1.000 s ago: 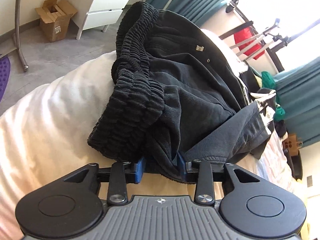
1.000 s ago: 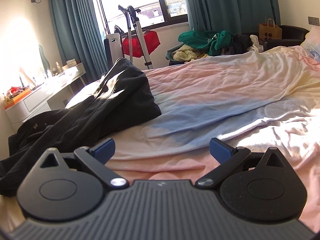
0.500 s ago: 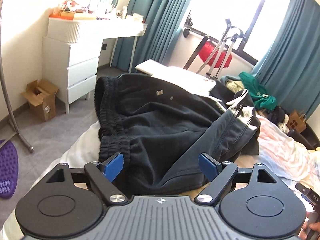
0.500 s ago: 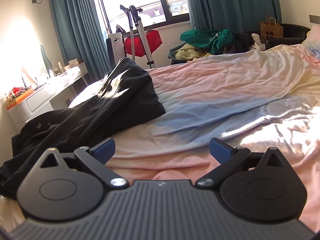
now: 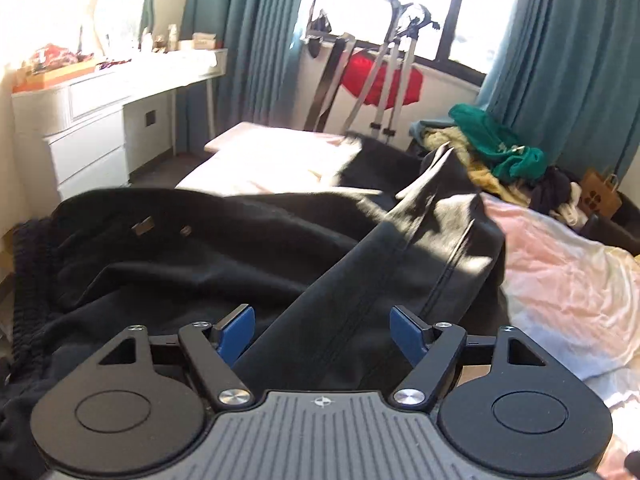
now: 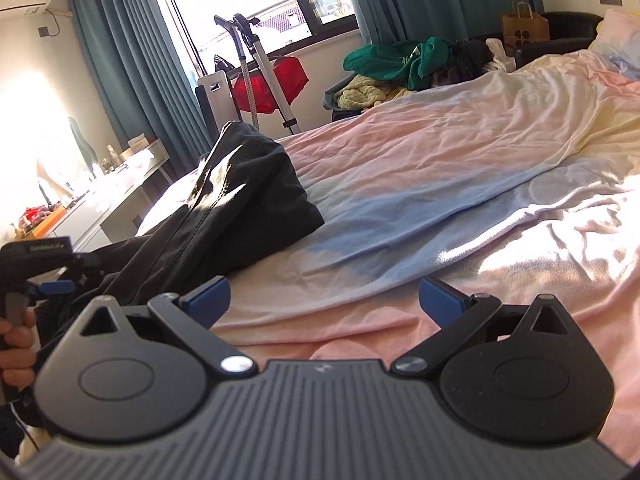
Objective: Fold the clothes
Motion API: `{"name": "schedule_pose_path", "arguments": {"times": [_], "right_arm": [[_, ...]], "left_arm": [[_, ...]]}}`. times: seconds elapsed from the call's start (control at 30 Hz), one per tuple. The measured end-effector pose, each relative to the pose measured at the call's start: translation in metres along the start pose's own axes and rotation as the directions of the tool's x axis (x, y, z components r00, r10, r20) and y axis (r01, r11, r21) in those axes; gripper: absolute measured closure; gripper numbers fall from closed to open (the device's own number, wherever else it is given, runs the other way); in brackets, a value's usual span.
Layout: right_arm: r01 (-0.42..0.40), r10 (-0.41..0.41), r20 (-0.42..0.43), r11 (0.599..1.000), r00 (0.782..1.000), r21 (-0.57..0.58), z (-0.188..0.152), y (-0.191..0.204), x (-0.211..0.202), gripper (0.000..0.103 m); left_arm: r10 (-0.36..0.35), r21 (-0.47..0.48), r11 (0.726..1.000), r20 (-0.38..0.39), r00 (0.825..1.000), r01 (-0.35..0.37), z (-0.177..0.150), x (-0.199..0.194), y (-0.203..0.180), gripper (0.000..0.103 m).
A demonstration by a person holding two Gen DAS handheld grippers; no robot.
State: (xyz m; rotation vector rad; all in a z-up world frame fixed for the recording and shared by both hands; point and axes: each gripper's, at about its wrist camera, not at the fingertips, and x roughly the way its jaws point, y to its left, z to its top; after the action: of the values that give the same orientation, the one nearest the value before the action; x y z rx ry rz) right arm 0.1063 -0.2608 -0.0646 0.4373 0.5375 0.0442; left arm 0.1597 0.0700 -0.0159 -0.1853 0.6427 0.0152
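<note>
Black trousers (image 5: 208, 256) lie crumpled on the bed (image 6: 460, 184), one leg folded across. We see left gripper (image 5: 322, 330) jaws apart over that leg, right gripper (image 6: 324, 300) jaws apart above sheet.

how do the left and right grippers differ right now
The left gripper hangs over the black pants, a folded leg running between its fingers; the right gripper sits over bare pink bedsheet, the pants off to its left. The right gripper looks spread wider than the left. Both are open, holding nothing, with blue pads.
</note>
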Motion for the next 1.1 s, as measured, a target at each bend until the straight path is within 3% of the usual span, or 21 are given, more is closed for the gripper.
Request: {"name": "schedule_pose_path", "arguments": {"times": [0.07,0.17,0.27,0.4,0.5,0.57,0.63,0.7,0.77,0.83,0.93,1.1], "right_arm": [[-0.033,0.033,-0.009,0.999,0.999,0.023,0.0,-0.002,0.006,0.0],[-0.003,0.003,0.007,1.0,1.0,0.025,0.002,-0.007,0.019,0.0],[0.033,-0.032,-0.005,0.998,0.999,0.057,0.004,-0.024,0.038,0.0],[0.026,-0.016,-0.069,0.987,0.997,0.156,0.0,-0.049,0.07,0.001],[0.029,-0.012,-0.099,0.984,0.995,0.174,-0.001,-0.056,0.089,0.001],[0.048,-0.034,-0.091,0.987,0.995,0.155,-0.001,-0.058,0.096,0.001],[0.067,-0.056,-0.08,0.987,0.995,0.144,-0.001,-0.061,0.1,0.001],[0.08,-0.07,-0.069,0.985,0.995,0.153,0.0,-0.065,0.101,0.001],[0.083,-0.073,-0.064,0.982,0.995,0.171,0.001,-0.069,0.1,0.001],[0.087,-0.078,-0.056,0.981,0.995,0.175,0.002,-0.07,0.098,0.001],[0.092,-0.086,-0.041,0.982,0.995,0.168,0.004,-0.07,0.09,0.001],[0.086,-0.086,-0.004,0.984,0.996,0.156,0.008,-0.066,0.072,0.001]], "left_arm": [[-0.03,0.015,0.999,0.012,0.999,0.03,0.015,0.026,-0.025,0.023],[-0.044,0.06,0.997,0.023,0.999,0.043,0.033,0.07,-0.059,0.022],[0.032,0.143,0.989,0.062,0.998,-0.04,0.051,0.115,-0.091,0.023],[0.027,0.165,0.985,0.095,0.995,-0.043,0.073,0.168,-0.113,0.022],[0.051,0.2,0.978,0.056,0.997,-0.061,0.079,0.206,-0.128,0.022],[0.077,0.208,0.975,0.025,0.997,-0.081,0.078,0.225,-0.134,0.025],[0.075,0.201,0.977,0.005,0.997,-0.074,0.074,0.234,-0.137,0.048],[0.052,0.19,0.981,-0.006,0.999,-0.05,0.069,0.235,-0.139,0.064],[0.065,0.224,0.973,-0.014,0.998,-0.06,0.061,0.228,-0.145,0.09],[0.07,0.282,0.957,-0.007,0.998,-0.066,0.053,0.214,-0.154,0.094],[0.056,0.383,0.92,0.07,0.996,-0.079,0.039,0.173,-0.175,0.097],[-0.078,0.492,0.871,0.124,0.989,0.007,0.01,0.08,-0.2,0.098]]}}
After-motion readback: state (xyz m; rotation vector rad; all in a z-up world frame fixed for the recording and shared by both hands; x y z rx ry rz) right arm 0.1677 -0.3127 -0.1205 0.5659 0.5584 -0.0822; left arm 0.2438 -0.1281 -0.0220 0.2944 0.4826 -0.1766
